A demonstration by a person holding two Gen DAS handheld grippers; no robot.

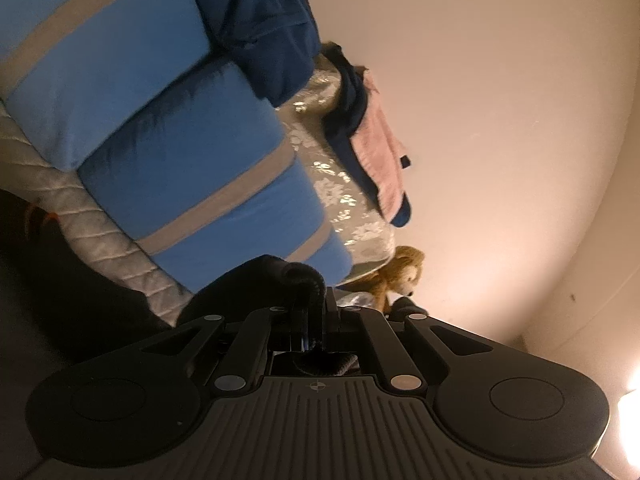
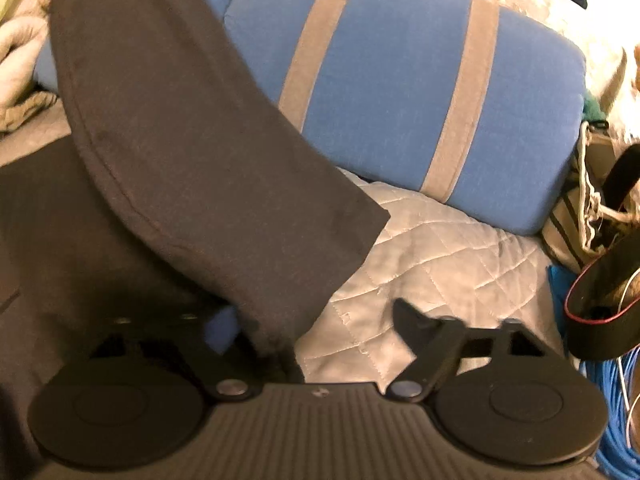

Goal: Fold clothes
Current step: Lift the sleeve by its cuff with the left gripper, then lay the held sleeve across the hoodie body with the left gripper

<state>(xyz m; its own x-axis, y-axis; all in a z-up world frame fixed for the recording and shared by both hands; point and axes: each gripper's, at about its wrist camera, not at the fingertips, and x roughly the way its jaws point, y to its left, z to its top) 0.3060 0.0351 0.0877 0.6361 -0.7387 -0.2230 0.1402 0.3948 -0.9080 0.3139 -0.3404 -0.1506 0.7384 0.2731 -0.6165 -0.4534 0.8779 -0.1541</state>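
In the right wrist view a dark brown-black garment [image 2: 192,128] hangs down from the upper left, and more of it lies spread on the bed at the left. Its lower end drops between the fingers of my right gripper [image 2: 312,328], which stands wide open. The cloth covers most of the left finger; the right finger [image 2: 408,316] is bare over the quilt. In the left wrist view, which is tilted sideways, my left gripper [image 1: 314,320] is shut on a bunched fold of the same dark garment [image 1: 280,276].
Two blue pillows with grey stripes [image 2: 400,88] [image 1: 192,160] lie on a quilted silver bedspread [image 2: 432,248]. A stuffed lion [image 1: 400,268] and pink and navy clothes [image 1: 376,148] sit by the wall. Blue cable [image 2: 612,420] and a red-edged black strap [image 2: 600,300] are at right.
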